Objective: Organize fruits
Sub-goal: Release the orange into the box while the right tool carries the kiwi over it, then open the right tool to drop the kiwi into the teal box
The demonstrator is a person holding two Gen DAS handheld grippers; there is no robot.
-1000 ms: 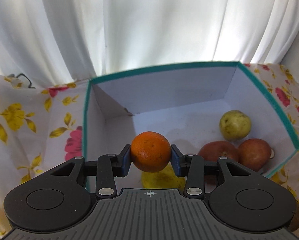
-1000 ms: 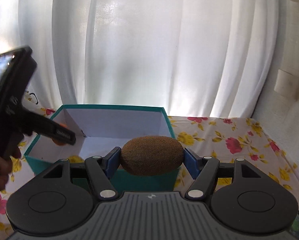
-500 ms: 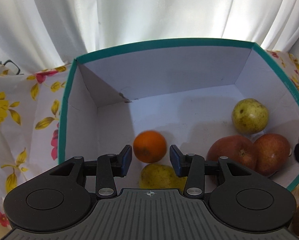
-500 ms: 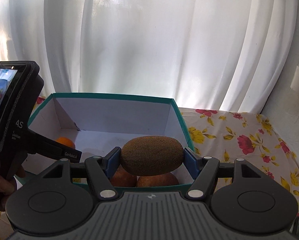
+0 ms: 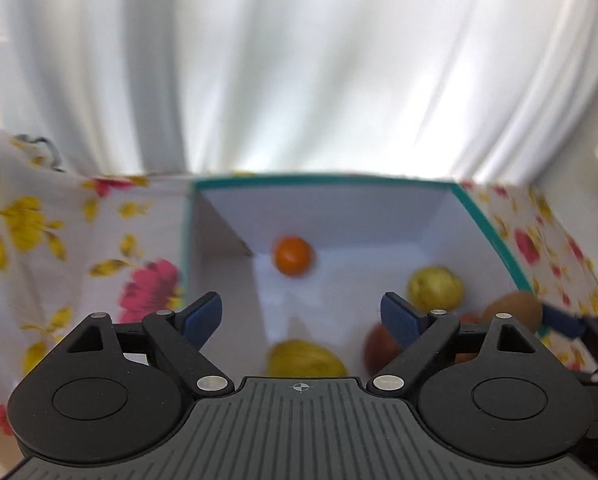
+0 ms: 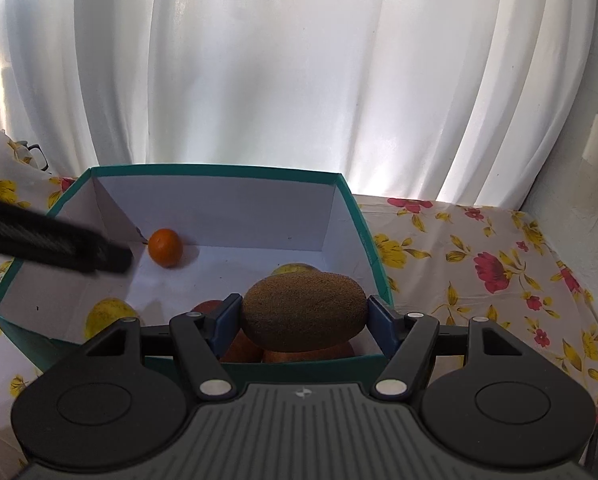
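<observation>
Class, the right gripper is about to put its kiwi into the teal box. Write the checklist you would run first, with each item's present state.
1. Kiwi held firmly between both pads of the right gripper: ok.
2. Left gripper open and holding nothing: ok.
3. Left gripper clear of the drop path: cannot tell; its finger reaches over the left side of the teal box.
4. Orange settled in the far left corner: cannot tell; it looks blurred in the left wrist view.
5. Bare floor free for the kiwi: ok, the box's middle is open.
6. Kiwi over the box, past the near wall: cannot tell.
</observation>
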